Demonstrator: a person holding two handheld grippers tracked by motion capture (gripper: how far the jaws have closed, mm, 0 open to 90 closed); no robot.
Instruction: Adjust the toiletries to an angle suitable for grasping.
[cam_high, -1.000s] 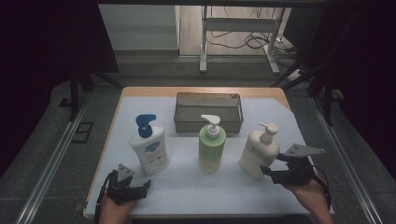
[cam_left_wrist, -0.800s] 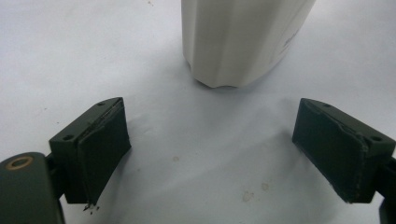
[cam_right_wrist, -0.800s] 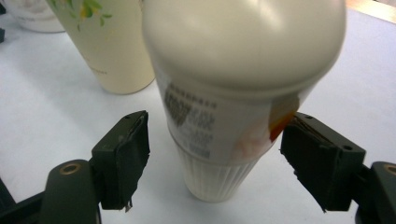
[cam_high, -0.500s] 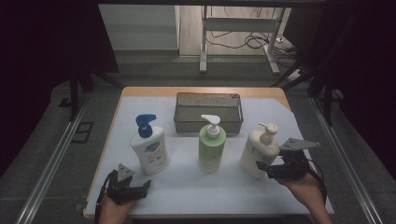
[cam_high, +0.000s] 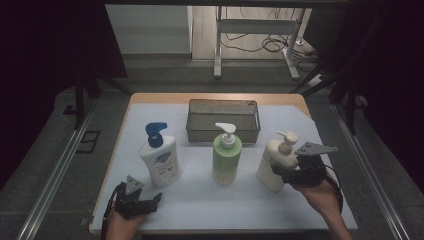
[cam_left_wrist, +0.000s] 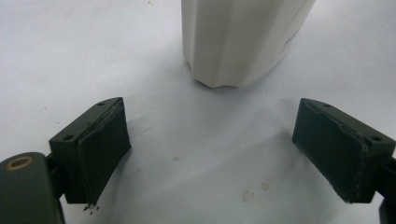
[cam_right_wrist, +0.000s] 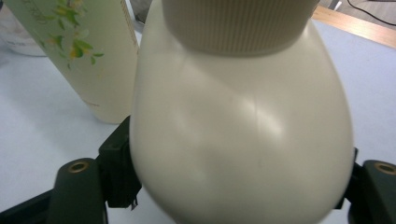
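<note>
The right hand-held gripper (cam_high: 281, 173) has its jaws around the lower body of the cream pump bottle (cam_high: 276, 162), which stands at the right of the counter (cam_high: 200, 200); the jaws have just been closing on it and now hug both its sides. The left hand-held gripper (cam_high: 151, 201) rests with jaws wide and nothing between them, near the white bottle with the blue pump (cam_high: 159, 159). The green bottle (cam_high: 226, 157) stands between the two, in front of the mesh basket (cam_high: 223, 128).

Three pump bottles (cam_high: 226, 156) in a row before the basket (cam_high: 223, 120) on the table (cam_high: 150, 112).
</note>
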